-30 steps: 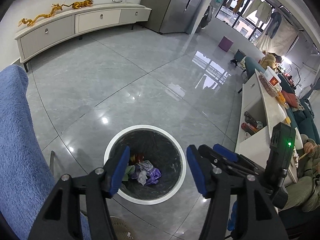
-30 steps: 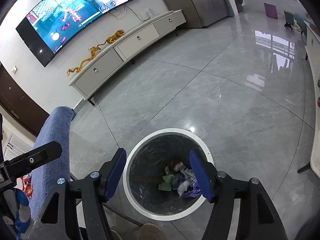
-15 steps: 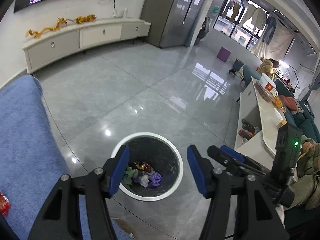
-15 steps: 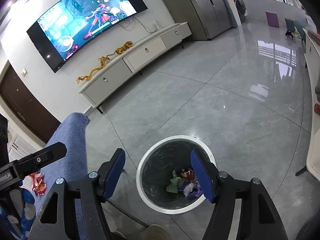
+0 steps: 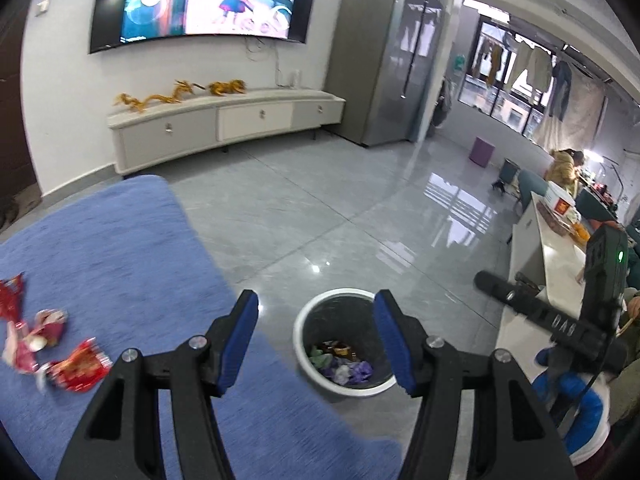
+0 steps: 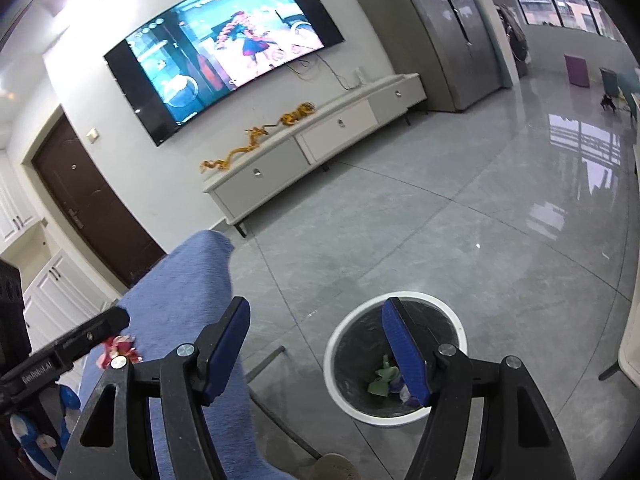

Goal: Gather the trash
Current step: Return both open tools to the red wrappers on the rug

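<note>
A round white-rimmed trash bin (image 5: 298, 334) (image 6: 332, 354) stands on the grey floor, with several crumpled wrappers (image 5: 340, 362) (image 6: 380, 382) at its bottom. Red and pink wrappers (image 5: 76, 366) (image 6: 120, 350) lie on the blue cloth-covered surface (image 5: 120, 248) (image 6: 192, 280) left of the bin. My left gripper (image 5: 316, 340) is open and empty, held high above the cloth's edge and the bin. My right gripper (image 6: 316, 352) is open and empty too, above the floor between cloth and bin. Each gripper's black body shows at the edge of the other's view.
A white TV cabinet (image 5: 224, 120) (image 6: 320, 136) with gold dragon figures stands under a wall TV (image 5: 200, 0). A tall grey fridge (image 5: 388, 60) is beyond it. A long white counter (image 5: 536, 264) runs along the right, with a person (image 5: 564, 166) far back. A slipper (image 6: 336, 466) lies near the bin.
Both grippers rose and tilted up, so the bin looks smaller and lower. The left view swung onto the blue cloth, bringing the red wrappers into sight. Both stayed open and empty.
</note>
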A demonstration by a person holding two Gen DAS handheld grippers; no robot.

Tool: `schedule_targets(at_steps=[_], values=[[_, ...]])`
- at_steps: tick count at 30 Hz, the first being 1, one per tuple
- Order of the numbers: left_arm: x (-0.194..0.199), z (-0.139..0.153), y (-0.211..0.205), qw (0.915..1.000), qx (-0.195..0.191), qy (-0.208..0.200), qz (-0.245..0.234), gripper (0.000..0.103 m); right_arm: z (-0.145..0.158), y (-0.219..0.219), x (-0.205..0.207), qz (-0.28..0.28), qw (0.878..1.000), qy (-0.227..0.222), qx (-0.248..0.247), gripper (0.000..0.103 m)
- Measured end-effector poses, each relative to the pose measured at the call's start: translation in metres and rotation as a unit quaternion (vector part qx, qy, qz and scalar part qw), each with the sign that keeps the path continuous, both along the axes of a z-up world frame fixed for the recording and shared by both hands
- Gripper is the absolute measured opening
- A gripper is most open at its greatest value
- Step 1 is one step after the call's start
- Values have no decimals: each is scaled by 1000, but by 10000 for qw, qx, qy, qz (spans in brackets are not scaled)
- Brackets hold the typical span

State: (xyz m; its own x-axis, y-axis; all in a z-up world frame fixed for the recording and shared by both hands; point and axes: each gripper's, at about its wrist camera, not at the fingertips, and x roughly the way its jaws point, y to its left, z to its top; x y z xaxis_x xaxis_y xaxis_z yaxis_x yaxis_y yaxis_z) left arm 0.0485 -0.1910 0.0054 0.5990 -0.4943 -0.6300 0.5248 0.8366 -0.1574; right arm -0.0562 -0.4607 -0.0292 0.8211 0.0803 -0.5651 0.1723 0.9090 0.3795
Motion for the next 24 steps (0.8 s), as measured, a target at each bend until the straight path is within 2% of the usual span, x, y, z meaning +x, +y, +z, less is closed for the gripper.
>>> schedule_targets(at_steps=[5,11,15,24], values=[[-19,8,49,9988,61,-254,409,58,11,15,-3,132,9998,-148,-50,67],[-31,19,125,9928,-119,-423,1111,58,23,44,1,470,9985,-273,-85,68],[-33,23,177,9844,-139,-541,1669,58,32,67,6,721,9967,-342,-133,68],[-23,-2,280,9615,-383,-257,2709,58,39,130,32,1401,9894,-263,-296,70]])
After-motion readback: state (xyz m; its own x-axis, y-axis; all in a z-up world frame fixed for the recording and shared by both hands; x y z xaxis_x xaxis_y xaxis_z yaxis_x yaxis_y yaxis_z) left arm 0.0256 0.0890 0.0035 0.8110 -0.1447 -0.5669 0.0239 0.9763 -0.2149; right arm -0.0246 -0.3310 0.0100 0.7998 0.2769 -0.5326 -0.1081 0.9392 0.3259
